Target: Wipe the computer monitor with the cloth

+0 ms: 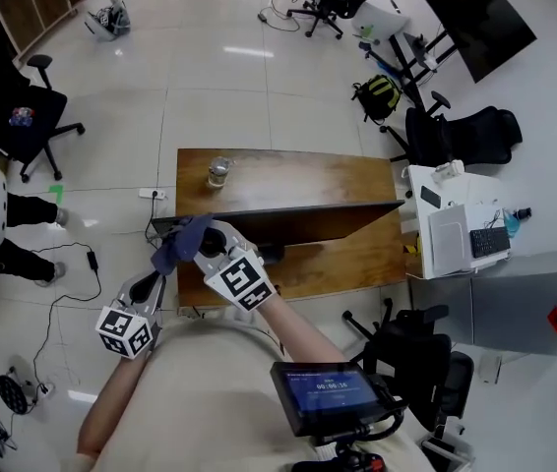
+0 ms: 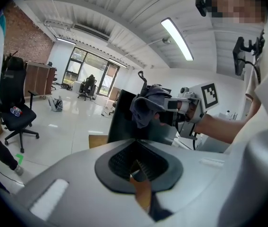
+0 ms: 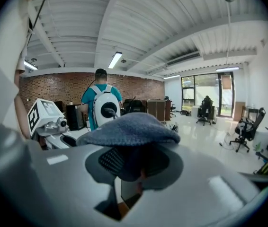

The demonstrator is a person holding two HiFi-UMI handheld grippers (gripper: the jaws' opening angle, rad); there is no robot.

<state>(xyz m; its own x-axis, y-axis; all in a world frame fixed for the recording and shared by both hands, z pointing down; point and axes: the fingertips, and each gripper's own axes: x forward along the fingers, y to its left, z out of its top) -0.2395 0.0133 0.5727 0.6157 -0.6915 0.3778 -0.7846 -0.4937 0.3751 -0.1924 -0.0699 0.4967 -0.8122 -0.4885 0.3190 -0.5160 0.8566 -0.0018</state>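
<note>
at top corner of monitor (image 1: 293, 222), cloth (image 1: 172, 250) clamped in right gripper (image 1: 202, 243), left gripper (image 1: 150, 286) closed, empty

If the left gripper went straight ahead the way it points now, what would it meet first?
The left gripper would most likely meet the monitor near its left end, just under the cloth; depth is hard to judge.

Right tool (image 1: 203, 243) grips cloth (image 1: 180, 246); left tool (image 1: 153, 281) closed, beside it.
</note>
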